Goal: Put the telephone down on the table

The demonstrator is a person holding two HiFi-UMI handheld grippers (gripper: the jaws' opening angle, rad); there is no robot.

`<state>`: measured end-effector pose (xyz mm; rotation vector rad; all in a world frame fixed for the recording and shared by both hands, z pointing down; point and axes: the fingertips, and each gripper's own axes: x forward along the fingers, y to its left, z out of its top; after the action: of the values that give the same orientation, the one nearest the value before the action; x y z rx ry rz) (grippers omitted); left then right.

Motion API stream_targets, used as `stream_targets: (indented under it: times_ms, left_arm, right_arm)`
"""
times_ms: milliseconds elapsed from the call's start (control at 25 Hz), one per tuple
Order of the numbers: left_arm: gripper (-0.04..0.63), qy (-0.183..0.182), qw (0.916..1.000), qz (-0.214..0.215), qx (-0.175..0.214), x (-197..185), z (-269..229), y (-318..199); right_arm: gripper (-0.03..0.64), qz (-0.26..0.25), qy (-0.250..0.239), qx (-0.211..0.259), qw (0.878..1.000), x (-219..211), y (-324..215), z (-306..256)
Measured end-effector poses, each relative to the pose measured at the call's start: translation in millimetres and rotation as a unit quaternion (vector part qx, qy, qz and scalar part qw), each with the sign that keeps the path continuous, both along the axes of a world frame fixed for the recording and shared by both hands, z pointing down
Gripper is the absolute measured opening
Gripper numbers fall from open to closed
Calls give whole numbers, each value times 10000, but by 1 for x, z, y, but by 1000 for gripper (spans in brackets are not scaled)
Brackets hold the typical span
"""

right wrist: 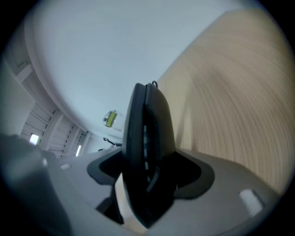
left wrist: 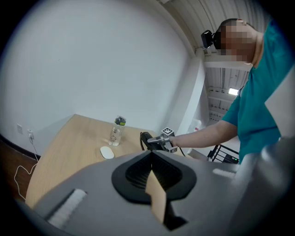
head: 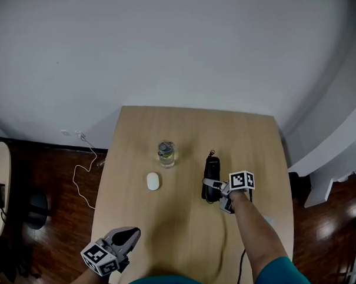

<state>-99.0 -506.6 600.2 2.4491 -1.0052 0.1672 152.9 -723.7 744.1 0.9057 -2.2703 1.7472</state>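
Observation:
A black telephone handset (head: pixel 211 173) lies lengthwise at the middle right of the light wooden table (head: pixel 136 128). My right gripper (head: pixel 215 188) is shut on its near end. In the right gripper view the handset (right wrist: pixel 148 138) stands edge-on between the jaws, with the tabletop (right wrist: pixel 239 92) beside it; I cannot tell whether it touches the wood. A dark cord (head: pixel 239 266) trails off toward the near table edge. My left gripper (head: pixel 127 236) hovers at the near left corner, jaws shut together with nothing in them (left wrist: pixel 151 159). From there the handset (left wrist: pixel 146 138) and right gripper (left wrist: pixel 161 142) show across the table.
A small clear bottle with a dark cap (head: pixel 166 153) stands at the table's middle, and a white mouse (head: pixel 152 181) lies just in front of it. A white cable (head: pixel 80 172) runs over the dark floor at left. A white counter (head: pixel 343 152) stands at right.

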Motion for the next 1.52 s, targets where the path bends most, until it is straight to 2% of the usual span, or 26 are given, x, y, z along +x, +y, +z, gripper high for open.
stream_targets:
  times_ms: [200,320,440,600,920,1080,1160,1320,1440,1520]
  left_arm:
    - [6,120,9999,-2,-49,-1,0,1]
    - [6,191,9998,-11,-62,-2,-2,1]
    - [6,73,9999,23,-68,-2,2,1]
    - [6,212,9998,29,-24,2,-4,4]
    - [6,374,9993,3,10,3,-11,7]
    - [6,62,10000,70,-30,1,-1,13]
    - [6,92,9999,81,-7,3,-3,14]
    - [6,116,9999,81,25,5,-6,15]
    - [5,34,10000,63,0,3,-4,17]
    - [6,85,10000,40,24,2,-7,17]
  right_arm:
    - [324,62,196,-374,9991,4,-3,21]
    - [324,170,103,-540,9983,5,-5,24]
    - [324,369,-69,-736,9966,9,-8,25]
    - [325,630,-322,-1021,9923,14,-7,26]
    - [329,731,-291,-1209,9895,24,0,28]
    - [307,736,233,-1084,9911,37,6,32]
    - [272,711,689,-926,9908,48,6,34]
    - [250,603,1510,-490,9855,64,5,23]
    - [160,783,2107,-125,9743,86,6,13]
    - [97,855,2341,105,9684,96,10,7]
